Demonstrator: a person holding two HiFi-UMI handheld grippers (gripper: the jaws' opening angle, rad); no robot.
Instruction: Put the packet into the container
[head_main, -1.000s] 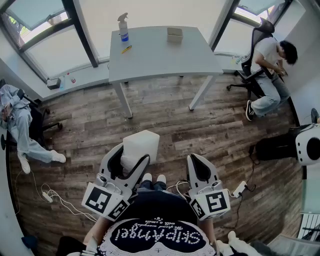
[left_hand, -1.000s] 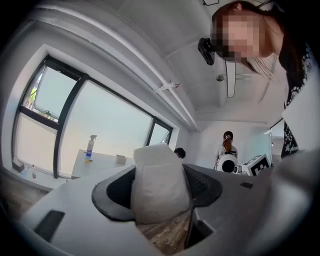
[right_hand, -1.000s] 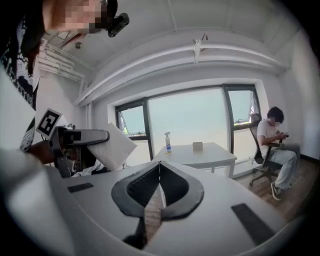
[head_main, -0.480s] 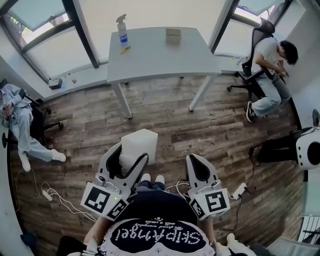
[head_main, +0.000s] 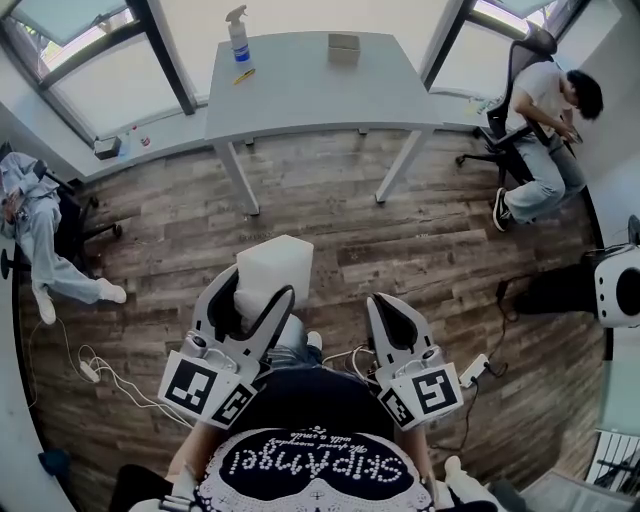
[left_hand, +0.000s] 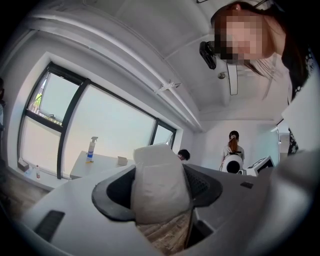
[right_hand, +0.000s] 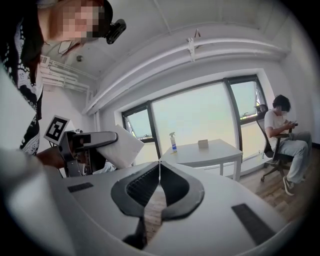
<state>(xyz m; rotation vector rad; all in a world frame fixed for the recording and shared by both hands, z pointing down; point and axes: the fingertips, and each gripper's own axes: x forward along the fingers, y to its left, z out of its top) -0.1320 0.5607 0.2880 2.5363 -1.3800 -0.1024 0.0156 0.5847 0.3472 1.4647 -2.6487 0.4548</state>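
A white pillow-like packet (head_main: 272, 272) sticks up from my left gripper (head_main: 260, 284), which is shut on its lower part and held above the wooden floor, close to my body. In the left gripper view the packet (left_hand: 159, 187) fills the gap between the jaws of the left gripper (left_hand: 160, 172). My right gripper (head_main: 381, 300) is beside it, shut with nothing in it; its tips (right_hand: 159, 165) touch. A small open box-like container (head_main: 343, 47) stands on the far part of the grey table (head_main: 320, 95), well ahead of both grippers.
A spray bottle (head_main: 238, 35) and a yellow pen (head_main: 243, 76) lie on the table's left side. One person sits on a chair at the right (head_main: 545, 120), another at the left wall (head_main: 30, 230). Cables (head_main: 100, 375) trail on the floor at left. A white machine (head_main: 620, 285) stands at right.
The table now sits a little higher in the head view. Both grippers have crept slightly forward. The left gripper still holds the packet and the right stays shut.
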